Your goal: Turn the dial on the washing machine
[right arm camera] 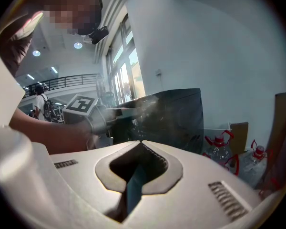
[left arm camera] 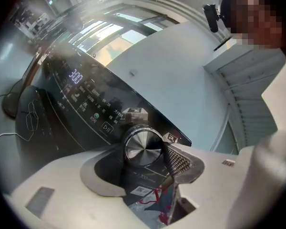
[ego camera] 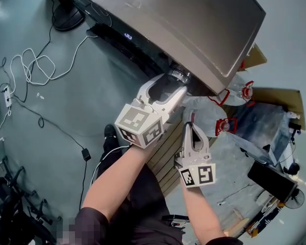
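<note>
The washing machine point(ego camera: 194, 19) has a grey lid and a dark control panel point(left arm camera: 86, 104) with a lit display. Its silver dial point(ego camera: 179, 74) sits at the panel's right end. My left gripper point(ego camera: 176, 83) reaches up to it. In the left gripper view the dial point(left arm camera: 143, 144) lies between the two jaw tips, with the ribbed right pad point(left arm camera: 178, 161) pressed against its side. My right gripper point(ego camera: 193, 125) hangs lower, in front of the machine, and is shut on nothing. In the right gripper view its tips point(right arm camera: 141, 143) meet.
Water bottles with red handles point(ego camera: 227, 124) stand right of the machine, also seen in the right gripper view point(right arm camera: 219, 149). Cardboard point(ego camera: 275, 93) lies beyond them. White cables point(ego camera: 35, 68) trail over the floor at left. A slatted board point(ego camera: 166, 152) lies below the grippers.
</note>
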